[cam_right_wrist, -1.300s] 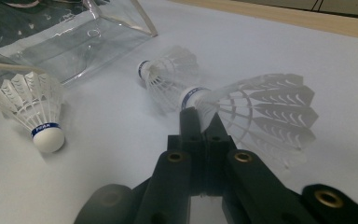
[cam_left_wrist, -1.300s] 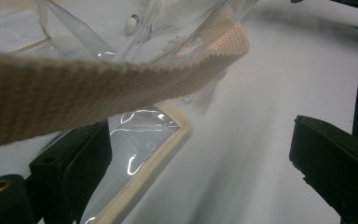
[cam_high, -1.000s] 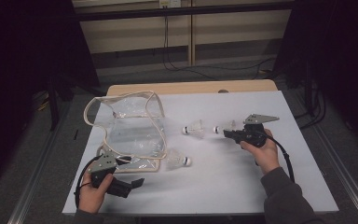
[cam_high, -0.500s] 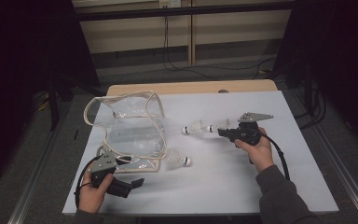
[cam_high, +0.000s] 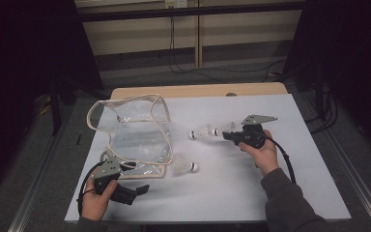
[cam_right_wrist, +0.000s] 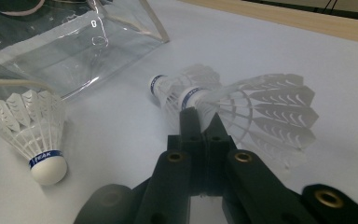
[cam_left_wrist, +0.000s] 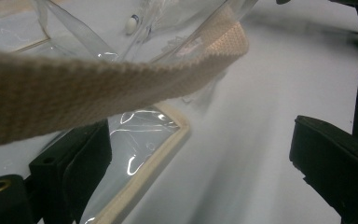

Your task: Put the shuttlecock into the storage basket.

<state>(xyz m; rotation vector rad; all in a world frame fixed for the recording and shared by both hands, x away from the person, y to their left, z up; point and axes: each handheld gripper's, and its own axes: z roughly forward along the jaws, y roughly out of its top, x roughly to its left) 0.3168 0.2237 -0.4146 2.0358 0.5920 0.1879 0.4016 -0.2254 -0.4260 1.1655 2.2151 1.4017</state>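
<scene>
My right gripper point(cam_high: 225, 136) point(cam_right_wrist: 204, 117) is shut on the feather skirt of a white shuttlecock point(cam_high: 223, 128) point(cam_right_wrist: 261, 107), held just above the table. A second shuttlecock point(cam_high: 200, 133) point(cam_right_wrist: 168, 86) lies right in front of it, its cork pointing left. A third shuttlecock point(cam_high: 183, 165) point(cam_right_wrist: 35, 135) lies beside the front corner of a clear plastic bag point(cam_high: 135, 130) point(cam_right_wrist: 60, 51) with beige trim. My left gripper point(cam_high: 135, 180) point(cam_left_wrist: 200, 158) is open at the bag's near corner. The bag's beige strap point(cam_left_wrist: 98, 88) crosses above its jaws, and nothing is pinched.
The white table top point(cam_high: 270, 193) has free room at the front and right. A wooden strip point(cam_high: 198, 90) runs along its far edge. Beyond it lie a dark floor and cables.
My right gripper has shifted slightly left and away with its shuttlecock, closer to the second one. The left gripper and the bag have kept still.
</scene>
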